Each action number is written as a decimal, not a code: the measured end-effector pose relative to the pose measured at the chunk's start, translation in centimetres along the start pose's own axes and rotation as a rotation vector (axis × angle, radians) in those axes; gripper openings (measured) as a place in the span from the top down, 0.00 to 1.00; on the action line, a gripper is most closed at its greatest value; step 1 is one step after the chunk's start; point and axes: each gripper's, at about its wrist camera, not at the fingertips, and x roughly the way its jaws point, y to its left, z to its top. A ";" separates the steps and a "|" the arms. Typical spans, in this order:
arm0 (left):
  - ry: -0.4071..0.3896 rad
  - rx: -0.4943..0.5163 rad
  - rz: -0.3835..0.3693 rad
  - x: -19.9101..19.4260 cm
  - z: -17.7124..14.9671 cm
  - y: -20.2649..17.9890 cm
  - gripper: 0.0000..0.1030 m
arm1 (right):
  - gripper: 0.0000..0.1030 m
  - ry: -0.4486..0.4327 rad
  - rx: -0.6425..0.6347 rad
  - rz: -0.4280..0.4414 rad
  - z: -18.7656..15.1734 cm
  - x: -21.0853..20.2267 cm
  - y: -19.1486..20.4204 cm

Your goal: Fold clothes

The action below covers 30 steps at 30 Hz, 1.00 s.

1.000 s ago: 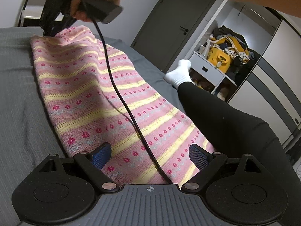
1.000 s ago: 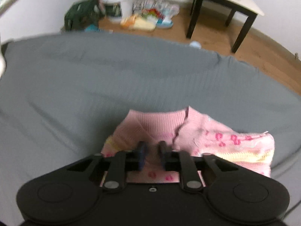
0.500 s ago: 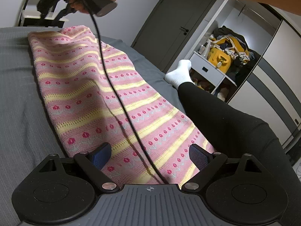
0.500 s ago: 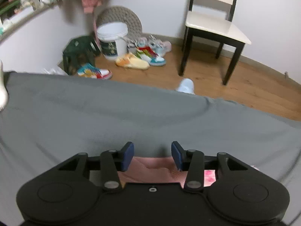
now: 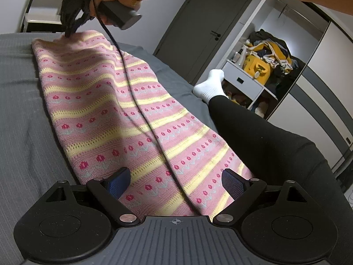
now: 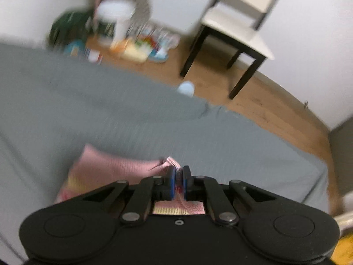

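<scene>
A pink and yellow striped knit sweater [image 5: 123, 114] lies lengthwise on the grey bed [image 5: 19, 114]. The right claw [image 6: 179, 182] pinches the sweater's far end, pads closed on the knit. The left claw [image 5: 174, 182] hovers spread wide over the sweater's near end, holding nothing. No writing is legible anywhere.

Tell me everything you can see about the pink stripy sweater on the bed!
The sweater is a pink knit with yellow stripes and rows of small red flowers. It lies stretched out long on the grey bed cover. The right gripper is shut on its far plain pink edge, lifting it slightly. The left gripper is open over the near end. A black cable trails across it.
</scene>
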 end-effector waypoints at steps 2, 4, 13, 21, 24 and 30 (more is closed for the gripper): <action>0.000 -0.002 -0.001 0.0 0.0 0.0 0.12 | 0.92 0.006 0.106 0.049 0.2 0.3 -1.4; 0.001 -0.004 -0.002 0.1 0.1 -0.1 0.13 | 0.84 -0.017 0.182 0.069 -0.1 0.6 -2.7; -0.001 -0.013 -0.006 0.0 0.1 0.0 0.13 | 0.51 -0.037 0.154 0.177 -1.0 -2.0 -9.1; -0.116 -0.053 0.016 -2.4 0.9 0.6 0.12 | 0.43 0.056 0.173 0.168 -4.2 -1.4 -12.2; -0.194 -0.033 0.058 -4.2 1.6 1.1 0.12 | 0.37 0.027 0.317 0.226 -6.0 -0.3 -13.5; -0.283 -0.024 0.137 -6.7 2.5 2.8 0.12 | 0.38 -0.052 0.502 0.254 -8.7 2.9 -15.0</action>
